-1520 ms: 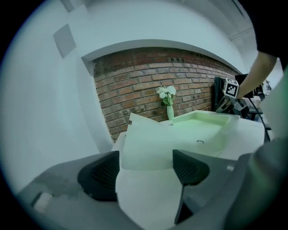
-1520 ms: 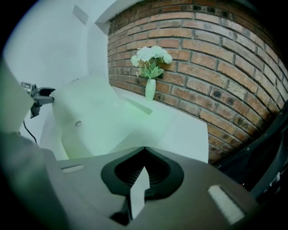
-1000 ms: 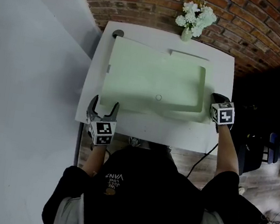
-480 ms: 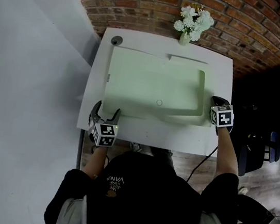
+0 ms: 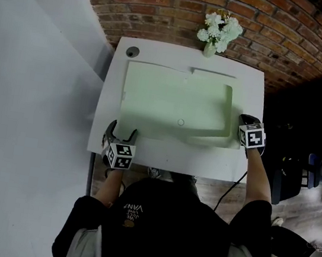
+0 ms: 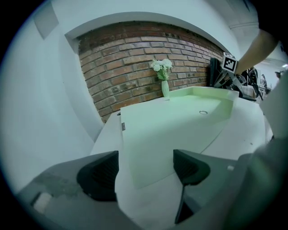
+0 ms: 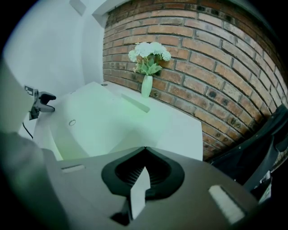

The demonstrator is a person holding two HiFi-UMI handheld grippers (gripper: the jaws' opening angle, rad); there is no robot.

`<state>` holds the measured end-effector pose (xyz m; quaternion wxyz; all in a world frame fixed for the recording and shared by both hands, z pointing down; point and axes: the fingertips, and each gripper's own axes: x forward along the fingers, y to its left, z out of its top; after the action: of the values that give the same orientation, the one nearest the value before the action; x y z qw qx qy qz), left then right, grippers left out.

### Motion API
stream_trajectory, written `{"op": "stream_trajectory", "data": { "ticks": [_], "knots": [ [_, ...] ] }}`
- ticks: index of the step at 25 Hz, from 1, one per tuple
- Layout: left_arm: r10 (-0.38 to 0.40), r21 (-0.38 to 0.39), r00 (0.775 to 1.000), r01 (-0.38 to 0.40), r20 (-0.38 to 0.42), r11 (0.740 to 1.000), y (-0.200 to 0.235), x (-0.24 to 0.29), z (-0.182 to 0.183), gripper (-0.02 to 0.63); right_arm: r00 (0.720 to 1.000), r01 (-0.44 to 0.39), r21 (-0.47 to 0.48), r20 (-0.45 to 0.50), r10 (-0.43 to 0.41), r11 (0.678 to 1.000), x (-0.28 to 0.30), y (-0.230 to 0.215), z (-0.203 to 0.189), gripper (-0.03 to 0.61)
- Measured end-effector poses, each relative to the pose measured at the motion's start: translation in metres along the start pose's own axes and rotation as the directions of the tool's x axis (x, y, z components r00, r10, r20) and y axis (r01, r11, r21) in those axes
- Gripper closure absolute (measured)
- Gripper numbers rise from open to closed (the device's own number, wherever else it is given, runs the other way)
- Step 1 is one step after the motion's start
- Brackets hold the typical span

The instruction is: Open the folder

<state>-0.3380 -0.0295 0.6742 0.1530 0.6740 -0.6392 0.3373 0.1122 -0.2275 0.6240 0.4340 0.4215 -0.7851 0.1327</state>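
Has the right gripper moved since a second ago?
No. The right gripper sits at the same spot by the white table's right edge, shut on the pale green folder.

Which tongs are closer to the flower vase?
Right. The right tongs grip the folder at its right edge, nearer the vase; the left tongs sit open at the near-left edge of the table, farther off.

White desk [image 5: 169,156], rectangular, rounded corners.
Round dark cable hole [image 5: 133,52] in the desk top, at its 10 o'clock corner.
Pale vase [image 5: 209,48] holding white flowers [image 5: 222,25], upright at the desk's 12 o'clock edge, just before the wall.
Red brick wall [image 5: 168,0], behind the desk at 12 o'clock.
Plain pale partition [image 5: 26,105], at 9 o'clock.
Black cable [image 5: 230,186], hanging below the desk's 5 o'clock edge.
Wooden floor [image 5: 308,207], at 4 o'clock.
Dark bulky object [image 5: 306,117], at 3 o'clock; kind not discernible.
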Motion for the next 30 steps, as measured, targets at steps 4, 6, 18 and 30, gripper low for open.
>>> {"op": "stream_trajectory", "data": {
  "ticks": [4,6,18,30],
  "knots": [
    [0.007,-0.016,1.0,-0.007,-0.004,1.0,0.001,-0.002,0.0,0.236,1.0,-0.002,-0.01,-0.004,0.002,1.0,0.0,0.001,0.0,0.588],
    [0.009,-0.019,1.0,-0.009,-0.005,1.0,0.002,-0.004,0.002,0.236,1.0,-0.003,-0.017,-0.008,0.003,1.0,0.0,0.001,0.001,0.588],
    [0.034,-0.04,0.998,-0.032,0.052,0.999,0.005,-0.029,0.026,0.236,0.999,-0.041,-0.034,-0.008,0.041,0.999,-0.001,0.0,0.0,0.588],
    [0.067,-0.019,0.989,-0.065,0.135,0.998,-0.004,-0.055,0.066,0.236,0.998,-0.059,-0.061,0.003,0.06,0.996,0.0,0.0,0.003,0.584]
  ]
}}
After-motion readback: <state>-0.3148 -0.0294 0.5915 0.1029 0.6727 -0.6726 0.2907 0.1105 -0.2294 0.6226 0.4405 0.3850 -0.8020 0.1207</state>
